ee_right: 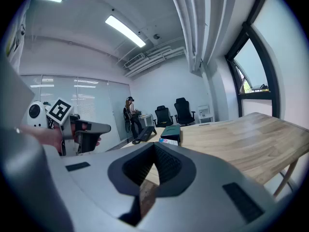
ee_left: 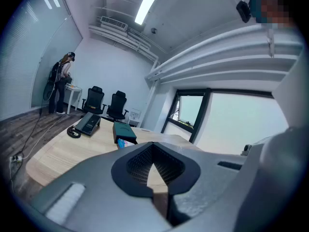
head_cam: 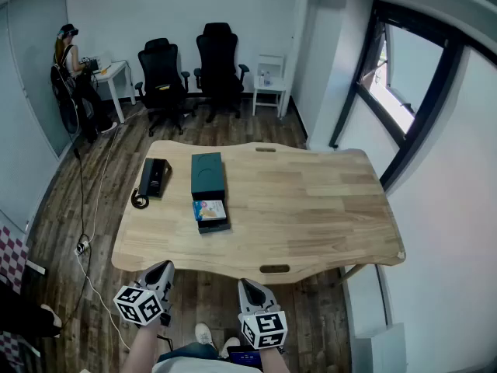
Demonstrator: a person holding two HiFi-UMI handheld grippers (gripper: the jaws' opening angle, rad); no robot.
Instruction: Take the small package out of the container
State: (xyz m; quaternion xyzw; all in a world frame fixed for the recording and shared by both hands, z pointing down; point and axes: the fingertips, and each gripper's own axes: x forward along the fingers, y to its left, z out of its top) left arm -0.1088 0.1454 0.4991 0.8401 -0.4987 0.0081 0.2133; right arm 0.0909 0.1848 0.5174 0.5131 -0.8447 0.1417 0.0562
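Below the table's (head_cam: 326, 208) near edge we hold the left gripper (head_cam: 162, 270) and right gripper (head_cam: 251, 286), jaws pressed together, empty. Farther on, the package (head_cam: 210, 209) lies at the container's (head_cam: 207, 173) near end, phone (head_cam: 154, 177) beside.

The left gripper (head_cam: 160, 273) and the right gripper (head_cam: 251, 287) hang side by side just short of the table's (head_cam: 326, 264) near edge, left of its middle, both pointing forward with jaws closed together on nothing.
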